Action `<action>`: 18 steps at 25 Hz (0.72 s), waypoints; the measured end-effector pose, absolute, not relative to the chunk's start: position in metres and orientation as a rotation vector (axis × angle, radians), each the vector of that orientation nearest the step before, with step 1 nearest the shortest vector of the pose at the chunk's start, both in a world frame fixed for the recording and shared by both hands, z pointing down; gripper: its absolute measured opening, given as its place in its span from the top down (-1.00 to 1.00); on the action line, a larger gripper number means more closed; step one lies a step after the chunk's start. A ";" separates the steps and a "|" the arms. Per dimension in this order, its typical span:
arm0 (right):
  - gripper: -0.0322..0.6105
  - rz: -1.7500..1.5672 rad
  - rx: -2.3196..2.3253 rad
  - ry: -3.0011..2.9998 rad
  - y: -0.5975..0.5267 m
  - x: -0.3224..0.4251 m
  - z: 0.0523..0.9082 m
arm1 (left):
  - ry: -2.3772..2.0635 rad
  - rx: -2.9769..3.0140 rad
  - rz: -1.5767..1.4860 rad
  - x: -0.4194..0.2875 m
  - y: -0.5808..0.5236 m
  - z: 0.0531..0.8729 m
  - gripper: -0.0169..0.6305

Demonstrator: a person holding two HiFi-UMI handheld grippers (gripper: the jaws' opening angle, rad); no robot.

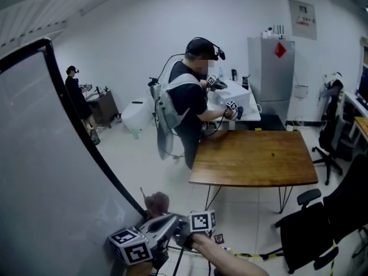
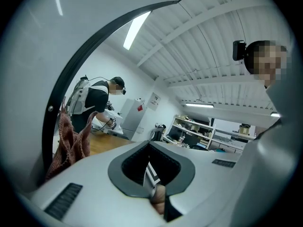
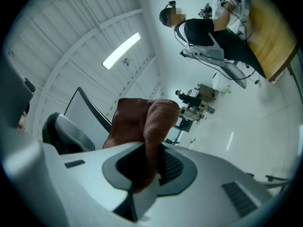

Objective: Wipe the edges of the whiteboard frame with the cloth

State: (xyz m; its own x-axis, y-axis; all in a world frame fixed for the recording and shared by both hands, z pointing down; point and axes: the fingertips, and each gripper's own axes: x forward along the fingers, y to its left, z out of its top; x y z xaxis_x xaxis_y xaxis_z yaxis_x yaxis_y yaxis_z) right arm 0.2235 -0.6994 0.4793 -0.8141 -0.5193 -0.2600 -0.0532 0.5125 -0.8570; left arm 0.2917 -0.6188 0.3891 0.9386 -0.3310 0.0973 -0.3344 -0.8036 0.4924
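The head view is showing both grippers together just below the one brown cloth (image 1: 156, 202), which is sitting at the lower edge of the whiteboard frame (image 1: 109, 171). Only the right gripper view is revealing the grip: the right gripper (image 3: 142, 171) jaws are pinching a fold of that cloth. The left gripper (image 2: 151, 174) jaws are standing apart, holding nothing, with the cloth hanging to their left beside the frame.
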 end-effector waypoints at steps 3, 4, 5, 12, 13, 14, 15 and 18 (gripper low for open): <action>0.68 -1.296 -0.493 2.266 -0.700 0.227 0.503 | -0.472 2.549 0.026 0.298 -0.624 0.403 0.98; 0.68 -1.306 -0.491 2.267 -0.700 0.227 0.507 | -0.471 2.539 0.033 0.301 -0.625 0.406 0.98; 0.68 -1.323 -0.488 2.263 -0.700 0.228 0.511 | -0.473 2.530 0.042 0.303 -0.627 0.409 0.98; 0.68 -1.393 -0.450 2.295 -0.706 0.225 0.546 | -0.533 2.527 0.072 0.311 -0.637 0.431 0.98; 0.68 -1.379 -0.434 2.308 -0.707 0.225 0.545 | -0.548 2.529 0.079 0.312 -0.639 0.436 0.98; 0.68 -1.360 -0.420 2.326 -0.707 0.226 0.544 | -0.564 2.528 0.084 0.313 -0.640 0.441 0.98; 0.68 -1.347 -0.413 2.345 -0.707 0.227 0.545 | -0.582 2.524 0.085 0.313 -0.642 0.446 0.98; 0.68 -1.402 -0.422 2.357 -0.709 0.232 0.567 | -0.632 2.502 0.078 0.314 -0.646 0.459 0.98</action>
